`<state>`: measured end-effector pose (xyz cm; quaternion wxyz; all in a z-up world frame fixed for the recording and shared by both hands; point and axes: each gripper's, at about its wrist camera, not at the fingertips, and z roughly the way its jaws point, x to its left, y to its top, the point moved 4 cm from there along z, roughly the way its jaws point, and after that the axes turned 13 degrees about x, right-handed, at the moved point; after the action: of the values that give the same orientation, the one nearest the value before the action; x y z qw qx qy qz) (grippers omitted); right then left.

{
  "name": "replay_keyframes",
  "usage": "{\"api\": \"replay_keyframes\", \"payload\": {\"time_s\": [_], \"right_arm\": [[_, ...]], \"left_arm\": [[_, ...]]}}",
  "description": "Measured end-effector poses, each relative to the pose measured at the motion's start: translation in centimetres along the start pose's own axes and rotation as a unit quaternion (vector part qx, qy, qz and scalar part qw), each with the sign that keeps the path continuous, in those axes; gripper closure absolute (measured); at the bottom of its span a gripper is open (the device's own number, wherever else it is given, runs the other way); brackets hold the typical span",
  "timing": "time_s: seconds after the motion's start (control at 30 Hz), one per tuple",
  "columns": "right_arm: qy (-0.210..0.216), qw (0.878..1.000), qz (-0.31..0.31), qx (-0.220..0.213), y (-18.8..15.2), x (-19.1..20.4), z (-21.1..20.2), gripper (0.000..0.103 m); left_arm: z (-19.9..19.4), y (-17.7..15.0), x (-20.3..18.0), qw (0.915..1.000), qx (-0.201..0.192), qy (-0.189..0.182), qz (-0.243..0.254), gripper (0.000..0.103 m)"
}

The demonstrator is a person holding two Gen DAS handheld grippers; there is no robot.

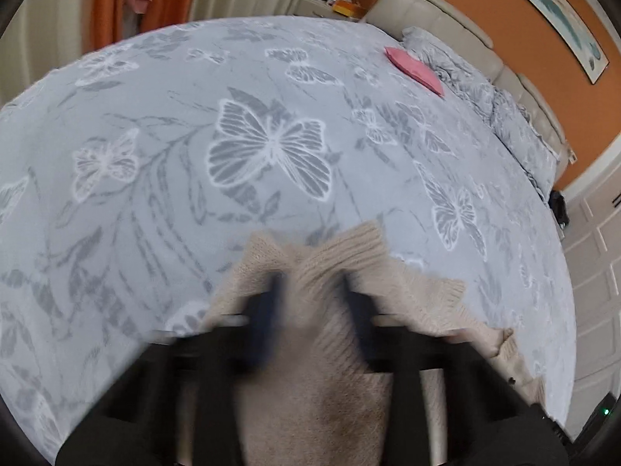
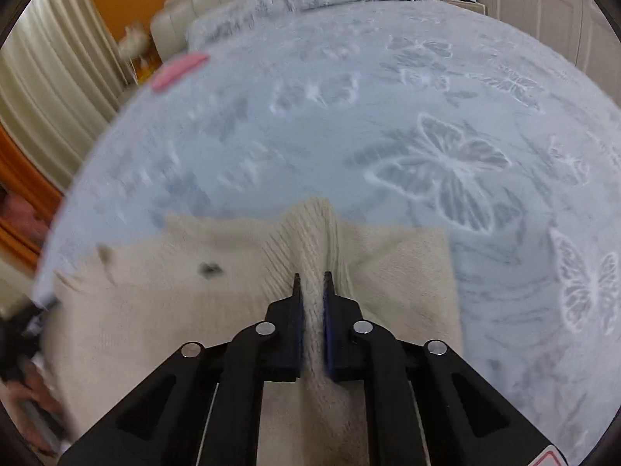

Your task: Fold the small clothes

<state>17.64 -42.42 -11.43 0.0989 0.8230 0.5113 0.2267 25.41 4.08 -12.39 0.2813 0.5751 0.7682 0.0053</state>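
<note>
A small cream knitted sweater (image 2: 163, 295) lies on the bed near its front edge. My right gripper (image 2: 311, 276) is shut on a ribbed fold of the sweater, and the pinched knit rises in a ridge ahead of the fingertips. In the left wrist view the sweater (image 1: 330, 345) bunches between the blurred fingers of my left gripper (image 1: 310, 283), which hold a ribbed edge; the jaws stand a little apart around the thick knit. A small dark button or mark (image 2: 209, 269) shows on the sweater's left part.
The bed carries a grey-blue cover with white butterflies (image 1: 271, 147). A folded pink garment (image 1: 415, 70) lies near the pillows (image 1: 477, 89) and the cream headboard (image 1: 427, 7). Curtains (image 2: 50, 77) hang on one side, white closet doors (image 2: 543, 4) on the other.
</note>
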Motion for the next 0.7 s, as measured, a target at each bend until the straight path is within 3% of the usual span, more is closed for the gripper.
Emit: {"api": "replay_keyframes", "payload": {"time_s": [0.03, 0.1, 0.17, 0.23, 0.3, 0.33, 0.43, 0.5, 0.53, 0.57, 0.6, 0.7], "right_arm": [[0.032, 0.999, 0.005, -0.027, 0.3, 0.4, -1.4, 0.097], [0.057, 0.995, 0.004, -0.077, 0.8, 1.0, -3.8, 0.097], [0.059, 0.993, 0.008, -0.105, 0.9, 1.0, -5.1, 0.097], [0.032, 0.997, 0.025, -0.072, 0.8, -0.2, -2.9, 0.097], [-0.002, 0.999, 0.051, 0.004, 0.3, -2.1, 1.2, 0.096], [0.004, 0.998, 0.062, 0.025, 0.0, -2.7, 2.4, 0.097], [0.019, 0.997, 0.073, -0.017, 0.4, -2.5, -0.3, 0.089], [0.025, 0.995, 0.066, -0.072, 0.2, -1.6, -3.1, 0.088], [0.04, 0.994, 0.053, -0.082, 0.3, -0.8, -3.8, 0.088], [0.057, 0.994, 0.044, -0.083, 0.0, 0.2, -4.3, 0.088], [0.076, 0.993, 0.034, -0.079, -0.3, 1.1, -4.3, 0.088], [0.135, 0.991, -0.017, -0.008, -2.3, 5.4, -1.8, 0.094]], "left_arm": [[-0.7, 0.2, 0.2, 0.9996, -0.014, -0.02, -0.014, 0.092], [-2.1, 0.8, 0.1, 0.9977, -0.048, -0.045, -0.019, 0.093], [-3.0, 1.1, -0.2, 0.9967, -0.073, -0.034, -0.007, 0.095], [-1.6, 1.4, 0.0, 0.9985, -0.054, -0.012, -0.006, 0.099], [0.3, 1.3, 0.9, 0.9991, -0.023, 0.004, -0.034, 0.099], [0.6, 1.3, 1.1, 0.999, -0.017, 0.006, -0.042, 0.098], [-0.8, 1.3, 0.3, 0.9987, -0.04, 0.007, -0.032, 0.097], [-2.2, 0.8, -1.2, 0.9979, -0.064, -0.007, 0.0, 0.085], [-2.8, 0.2, -2.3, 0.9974, -0.068, -0.018, 0.019, 0.078], [-2.8, -0.4, -3.2, 0.9969, -0.064, -0.032, 0.031, 0.065], [-2.7, -1.1, -4.1, 0.9965, -0.055, -0.044, 0.044, 0.057], [-0.7, -3.4, -7.0, 0.9952, -0.006, -0.049, 0.084, 0.056]]}}
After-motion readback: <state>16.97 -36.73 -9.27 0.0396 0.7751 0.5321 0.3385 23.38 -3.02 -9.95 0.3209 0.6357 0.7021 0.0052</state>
